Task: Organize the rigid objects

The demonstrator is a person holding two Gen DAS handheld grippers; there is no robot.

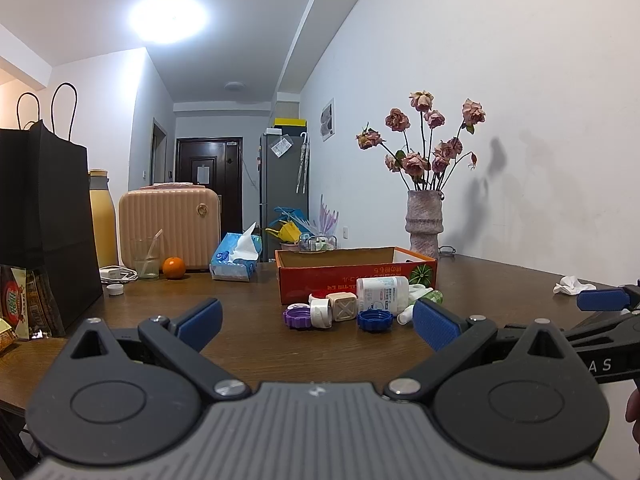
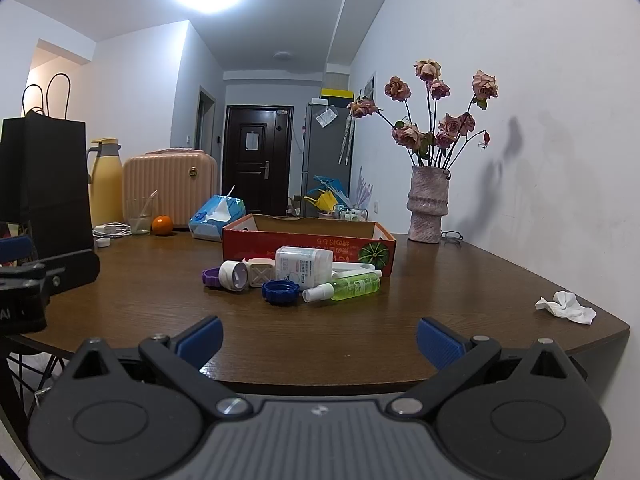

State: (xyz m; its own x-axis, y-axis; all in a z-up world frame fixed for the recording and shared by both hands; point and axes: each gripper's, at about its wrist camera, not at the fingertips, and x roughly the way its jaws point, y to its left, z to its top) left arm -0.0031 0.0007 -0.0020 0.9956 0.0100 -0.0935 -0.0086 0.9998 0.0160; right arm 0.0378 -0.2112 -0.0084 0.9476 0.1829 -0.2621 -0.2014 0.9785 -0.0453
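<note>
Both the left tongs (image 1: 316,322) and right tongs (image 2: 320,338) hang wide open and empty short of the caps and bottles (image 2: 304,266) heaped before the box (image 2: 308,240) on the surface (image 2: 480,280), so nothing seems started; next, probably reach in and pinch one.

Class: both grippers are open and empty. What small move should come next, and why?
Probably ease the right gripper forward toward the green spray bottle: it lies nearest, loose on the table, outside the red cardboard box.
</note>
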